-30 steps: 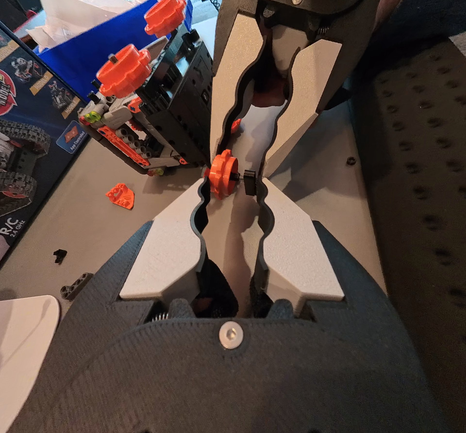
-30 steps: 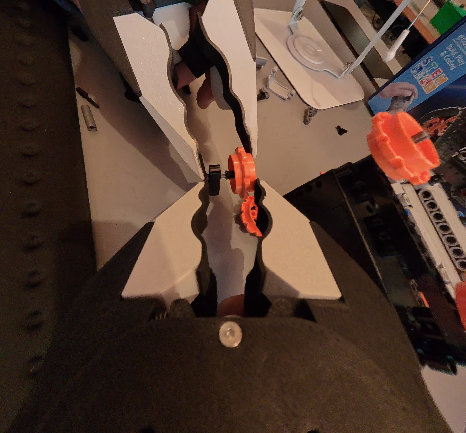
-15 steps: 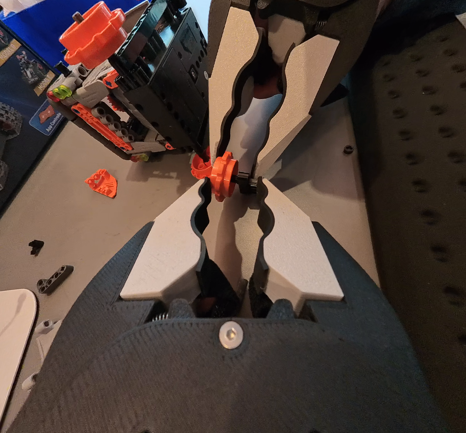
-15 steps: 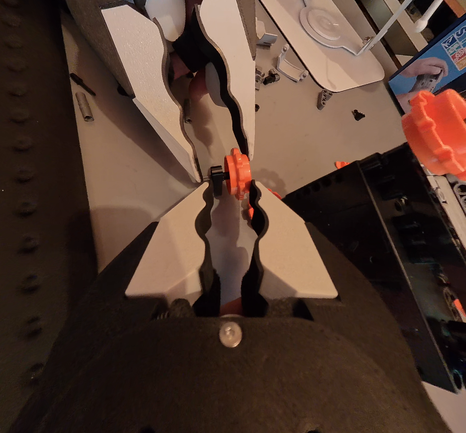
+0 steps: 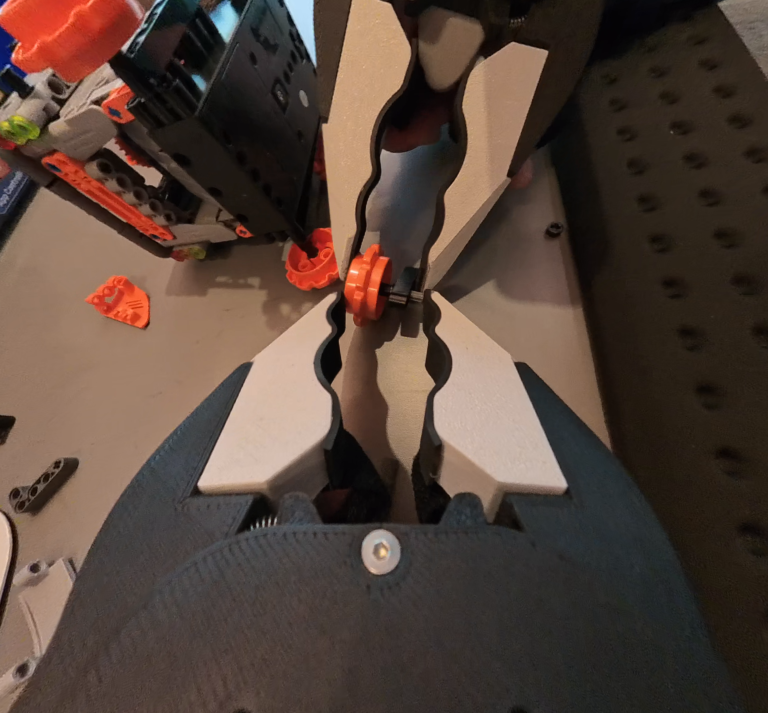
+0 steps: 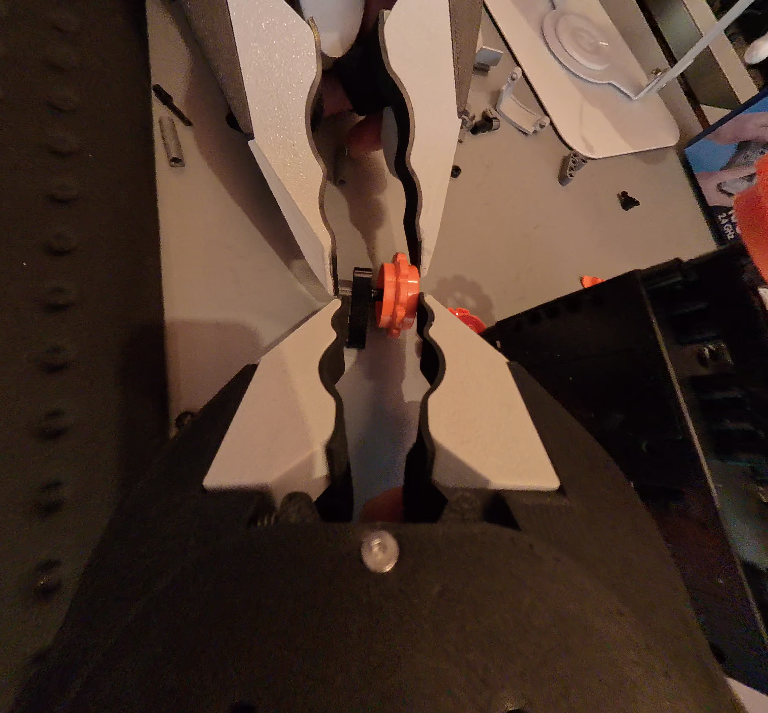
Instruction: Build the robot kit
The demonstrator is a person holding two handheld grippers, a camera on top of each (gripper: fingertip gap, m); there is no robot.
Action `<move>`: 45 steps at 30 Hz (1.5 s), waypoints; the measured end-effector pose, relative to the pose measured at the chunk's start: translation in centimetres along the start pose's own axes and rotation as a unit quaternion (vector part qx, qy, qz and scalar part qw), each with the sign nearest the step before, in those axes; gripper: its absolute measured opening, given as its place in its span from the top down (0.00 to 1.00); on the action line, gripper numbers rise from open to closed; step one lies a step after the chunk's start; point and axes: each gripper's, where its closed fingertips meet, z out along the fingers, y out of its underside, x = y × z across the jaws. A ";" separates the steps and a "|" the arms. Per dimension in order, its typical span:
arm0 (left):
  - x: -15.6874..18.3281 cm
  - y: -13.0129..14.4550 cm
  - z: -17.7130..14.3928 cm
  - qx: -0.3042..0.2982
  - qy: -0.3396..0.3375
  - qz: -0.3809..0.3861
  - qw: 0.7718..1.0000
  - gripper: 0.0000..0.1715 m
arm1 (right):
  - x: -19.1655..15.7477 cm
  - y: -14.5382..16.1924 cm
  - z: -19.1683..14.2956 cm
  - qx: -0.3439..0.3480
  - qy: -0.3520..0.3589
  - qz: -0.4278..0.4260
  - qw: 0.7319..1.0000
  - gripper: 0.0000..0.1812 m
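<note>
1. Since a second ago both my grippers have swung closer to the black brick-built vehicle (image 5: 232, 119), which now fills more of the left wrist view; the loose orange toothed wheel (image 5: 311, 264) on the tabletop (image 5: 104, 381) has come out from behind the far fingers and lies just beside the vehicle's corner.
2. My left gripper (image 5: 384, 302) and right gripper (image 6: 380, 306) meet tip to tip around one small assembly: an orange gear (image 5: 368, 284) on a short dark axle with a black bushing (image 5: 406, 286).
3. Both pairs of jaws stand narrowly parted, about the width of that assembly. It looks pinched lengthwise between them, but I cannot tell which pair truly bears it, since all four tips crowd the same spot.
4. The assembly hangs above the table, off the vehicle, so nothing has yet been seated on the model.
5. Materials: my fingers are matte pale grey with wavy black inner edges, set in ribbed black printed bodies. The gear is glossy hard plastic with rounded lobes.
6. Around: a large orange hub (image 5: 70, 16) on the vehicle, an orange flat panel piece (image 5: 118, 300), a black perforated mat (image 5: 685, 236), and a white lamp base (image 6: 582, 70).
</note>
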 end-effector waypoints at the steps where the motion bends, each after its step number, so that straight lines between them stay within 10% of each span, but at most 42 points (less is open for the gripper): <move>1: 0.1 -0.1 -0.1 0.003 0.004 0.002 1.000 0.79 | -0.2 -0.1 0.0 0.004 -0.004 -0.002 1.000 0.83; 24: 0.6 1.1 0.1 -0.045 -0.019 0.108 0.993 0.79 | -1.0 0.3 0.2 -0.012 0.007 -0.045 0.999 0.85; 31: 0.0 0.8 -0.4 -0.073 -0.113 0.296 0.946 0.84 | -0.8 -0.8 -1.0 0.030 0.000 -0.026 0.999 0.92; 45: 1.3 0.8 -1.1 -0.081 -0.166 0.431 0.883 0.84 | -3.0 -1.5 -1.1 -0.003 0.109 -0.309 0.945 0.94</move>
